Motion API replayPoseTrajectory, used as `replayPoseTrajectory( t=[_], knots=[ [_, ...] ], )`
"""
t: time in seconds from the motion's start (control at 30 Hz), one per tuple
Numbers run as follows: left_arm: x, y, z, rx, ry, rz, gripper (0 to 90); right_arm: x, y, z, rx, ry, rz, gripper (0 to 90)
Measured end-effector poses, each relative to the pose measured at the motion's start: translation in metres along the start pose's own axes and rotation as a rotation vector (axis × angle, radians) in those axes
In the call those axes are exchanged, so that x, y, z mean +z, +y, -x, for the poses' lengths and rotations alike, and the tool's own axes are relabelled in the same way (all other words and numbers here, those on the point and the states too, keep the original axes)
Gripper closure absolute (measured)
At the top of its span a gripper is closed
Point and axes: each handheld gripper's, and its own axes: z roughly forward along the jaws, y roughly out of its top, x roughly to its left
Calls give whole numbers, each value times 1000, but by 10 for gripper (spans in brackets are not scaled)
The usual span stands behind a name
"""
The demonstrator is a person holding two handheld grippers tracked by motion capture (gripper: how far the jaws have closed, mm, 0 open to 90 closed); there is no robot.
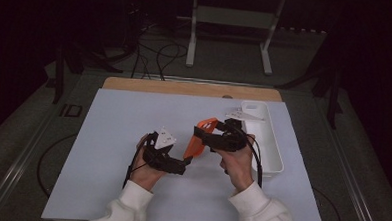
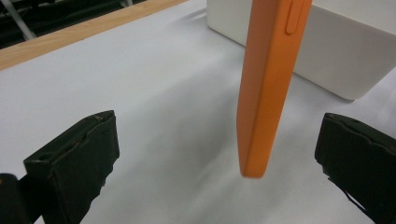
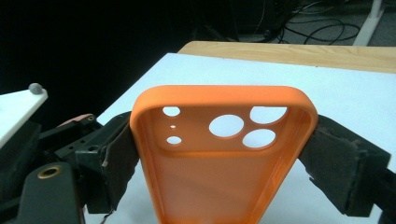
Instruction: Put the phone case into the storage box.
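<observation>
An orange phone case hangs tilted above the white mat, its camera holes and hollow inside facing the right gripper view. My right gripper is shut on the phone case, one pad pressing on each long side. My left gripper stands open just left of it. In the left gripper view the lower corner of the phone case hangs between the wide-spread jaws of the left gripper, and neither pad touches it.
A white rectangular bin stands on the mat at the right, close behind the case. A wooden table edge runs along the far side. Beyond it, cables and a white stand are on the dark floor.
</observation>
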Motion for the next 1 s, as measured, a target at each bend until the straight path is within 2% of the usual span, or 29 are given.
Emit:
replayPoseTrajectory(
  t=[0.57, 1.0],
  knots=[
    [-21, -6, -17, -7, 40, 19, 0, 3, 9, 2, -55, -27, -16, 160],
    [-34, -10, -28, -7, 67, 56, 0, 5, 17, 3, -100, -36, -13, 161]
  ],
)
